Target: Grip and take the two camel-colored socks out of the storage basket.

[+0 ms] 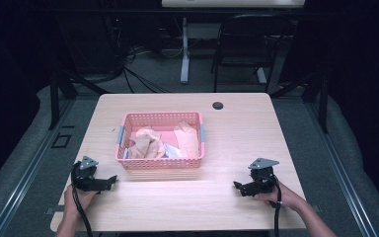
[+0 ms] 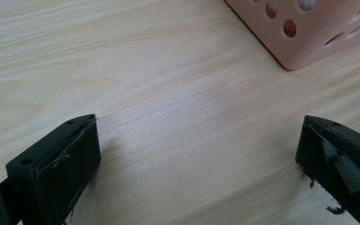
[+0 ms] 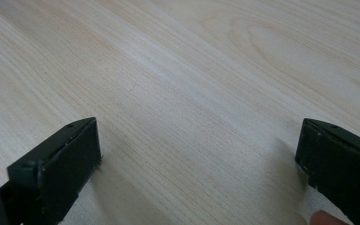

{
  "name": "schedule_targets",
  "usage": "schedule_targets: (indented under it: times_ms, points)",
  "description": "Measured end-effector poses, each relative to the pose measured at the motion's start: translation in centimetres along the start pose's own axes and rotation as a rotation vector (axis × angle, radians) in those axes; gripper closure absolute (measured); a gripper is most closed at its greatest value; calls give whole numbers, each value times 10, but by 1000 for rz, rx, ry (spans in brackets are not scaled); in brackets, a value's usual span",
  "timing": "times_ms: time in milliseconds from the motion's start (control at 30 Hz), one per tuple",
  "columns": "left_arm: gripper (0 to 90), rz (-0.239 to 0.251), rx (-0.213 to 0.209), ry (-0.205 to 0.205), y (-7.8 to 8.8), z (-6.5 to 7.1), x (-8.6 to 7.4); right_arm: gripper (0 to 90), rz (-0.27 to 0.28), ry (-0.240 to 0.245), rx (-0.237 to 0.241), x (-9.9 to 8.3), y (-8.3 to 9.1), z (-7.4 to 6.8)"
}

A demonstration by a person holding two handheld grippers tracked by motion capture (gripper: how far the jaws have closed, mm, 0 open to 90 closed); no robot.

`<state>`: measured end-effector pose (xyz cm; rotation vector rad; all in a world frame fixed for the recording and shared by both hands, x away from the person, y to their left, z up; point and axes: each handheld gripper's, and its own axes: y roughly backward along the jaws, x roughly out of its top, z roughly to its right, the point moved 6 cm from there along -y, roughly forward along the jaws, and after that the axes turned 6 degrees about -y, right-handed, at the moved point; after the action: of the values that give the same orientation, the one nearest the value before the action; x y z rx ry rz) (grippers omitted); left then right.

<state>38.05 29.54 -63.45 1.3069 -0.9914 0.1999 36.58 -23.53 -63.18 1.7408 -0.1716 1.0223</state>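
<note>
Risking a shove or tip of the light pink plastic basket (image 1: 161,163), sitting mid-table between and just beyond both hands, if a jaw catches its perforated wall instead of clearing the rim; crumpled tan cloths (image 1: 148,143) inside possibly snagging together on lifting. Resting on the bare wooden table (image 1: 237,133), with nothing blocking the approach: left gripper (image 1: 112,178) and right gripper (image 1: 237,185), both with jaws spread wide, pinching nothing.
</note>
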Motion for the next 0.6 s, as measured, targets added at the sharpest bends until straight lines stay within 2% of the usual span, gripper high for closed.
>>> schedule_targets:
  times_ms: [300,367,400,433,467,533,600]
  points:
    - [1,-8,-5,-5,0,-1,1,0,8,-7,-15,-1,0,0]
    - [1,-23,-3,1,0,-1,1,0,8,-9,-16,-1,0,0]
    - [3,-48,-3,2,1,-1,2,0,8,-9,-16,-1,0,0]
    - [4,-48,-3,2,1,-1,2,0,8,-9,-16,-1,0,0]
    - [3,-84,-11,0,1,0,4,0,8,-9,-16,-1,0,0]
    - [1,-124,-13,-1,1,-1,5,0,8,-9,-16,-1,0,0]
    - [0,-138,-10,-3,0,0,7,0,7,-9,-17,-1,0,0]
